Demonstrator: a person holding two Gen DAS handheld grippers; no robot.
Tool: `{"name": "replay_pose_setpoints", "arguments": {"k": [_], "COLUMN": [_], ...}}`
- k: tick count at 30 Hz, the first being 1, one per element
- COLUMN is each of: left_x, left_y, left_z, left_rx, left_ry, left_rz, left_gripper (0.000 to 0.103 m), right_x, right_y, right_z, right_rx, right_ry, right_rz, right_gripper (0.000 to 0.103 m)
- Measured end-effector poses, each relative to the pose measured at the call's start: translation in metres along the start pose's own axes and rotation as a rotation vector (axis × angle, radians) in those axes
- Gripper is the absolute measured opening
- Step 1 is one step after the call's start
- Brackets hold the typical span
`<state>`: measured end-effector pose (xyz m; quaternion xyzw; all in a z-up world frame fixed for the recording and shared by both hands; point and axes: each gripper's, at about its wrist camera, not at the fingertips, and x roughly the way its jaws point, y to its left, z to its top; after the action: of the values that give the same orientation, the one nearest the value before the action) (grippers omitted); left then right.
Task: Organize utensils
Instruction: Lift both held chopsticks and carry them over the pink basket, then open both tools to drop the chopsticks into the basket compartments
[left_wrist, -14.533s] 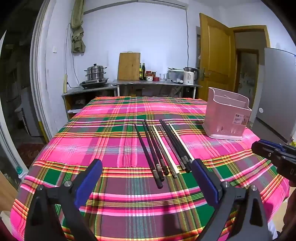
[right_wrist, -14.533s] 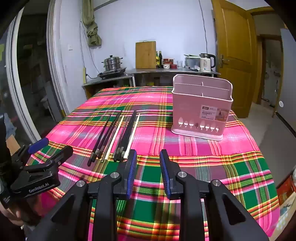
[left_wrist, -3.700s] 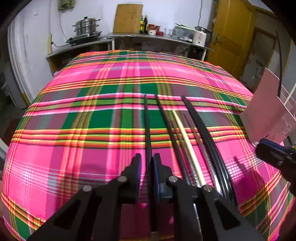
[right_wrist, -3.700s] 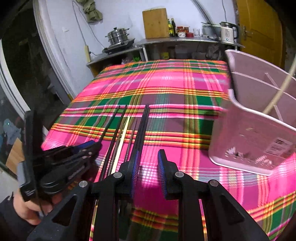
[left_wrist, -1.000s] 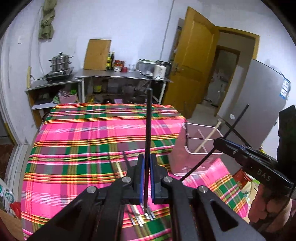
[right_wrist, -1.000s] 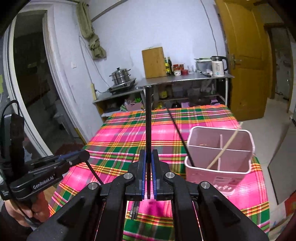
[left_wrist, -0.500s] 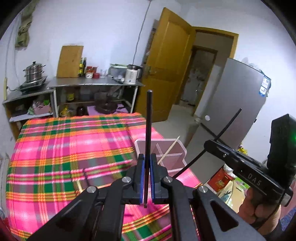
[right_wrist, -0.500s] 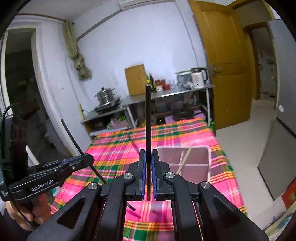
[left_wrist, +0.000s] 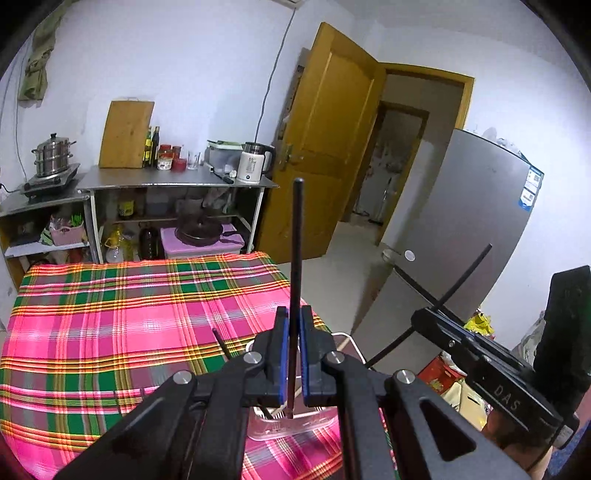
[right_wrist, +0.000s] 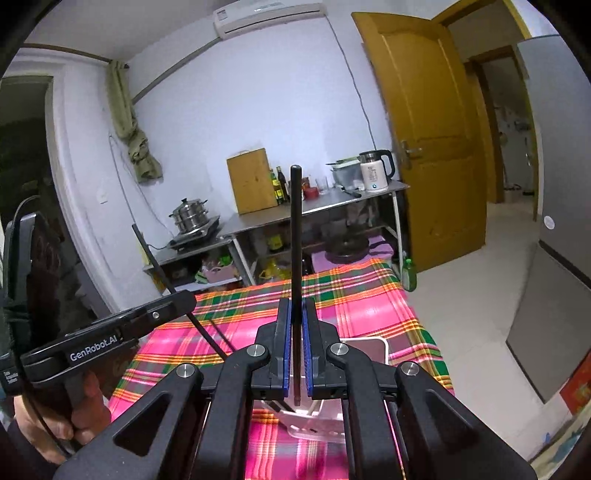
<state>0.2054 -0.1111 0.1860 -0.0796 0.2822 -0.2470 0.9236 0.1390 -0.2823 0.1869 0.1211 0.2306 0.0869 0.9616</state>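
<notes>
The left gripper (left_wrist: 291, 354) is clamped on a dark chopstick (left_wrist: 296, 258) that stands upright between its blue pads, its lower tip just above the pink utensil basket (left_wrist: 295, 424), which sits near the right edge of the plaid-covered table (left_wrist: 110, 314); only this view shows the grey fridge (left_wrist: 461, 229) beyond that edge and the right gripper (left_wrist: 436, 317) from the side, pinching a slanted black chopstick (left_wrist: 461, 277). The right wrist view shows that same stick upright (right_wrist: 295, 240) in the right gripper's (right_wrist: 294, 350) clenched pads over the basket (right_wrist: 365, 343); it alone shows the hand (right_wrist: 74, 413) carrying the left gripper (right_wrist: 177, 301).
</notes>
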Motion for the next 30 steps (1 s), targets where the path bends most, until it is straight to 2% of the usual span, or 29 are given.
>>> {"name": "replay_pose_setpoints", "arguments": {"k": [13,22,27,29,30], "left_x": [0.054,0.072,0.071,0.068,0.065], "left_y": [0.018,0.024,0.020,0.021,0.020], "left_z": [-0.032,-0.050,-0.054,-0.053,-0.052], "left_rx": [-0.028,-0.024,-0.005,-0.008,-0.012], "left_ry": [0.086,0.126,0.121,0.118,0.111], "left_rz": [0.008,0.030,0.045,0.043,0.040], "left_gripper": [0.006,0.007,0.007,0.014,0.023], "right_x": [0.056,0.080,0.079,0.077,0.075], "right_y": [-0.018,-0.025,-0.024,-0.024,-0.025], "right_z": [-0.036,-0.056,-0.057,-0.057,-0.057], "right_rx": [0.027,0.033,0.028,0.030,0.030], "right_ry": [0.126,0.203,0.207,0.215,0.212], "right_rz": [-0.022,-0.041,-0.042,-0.045,-0.052], "right_gripper": [0.005,0.005,0.006,0.006,0.008]}}
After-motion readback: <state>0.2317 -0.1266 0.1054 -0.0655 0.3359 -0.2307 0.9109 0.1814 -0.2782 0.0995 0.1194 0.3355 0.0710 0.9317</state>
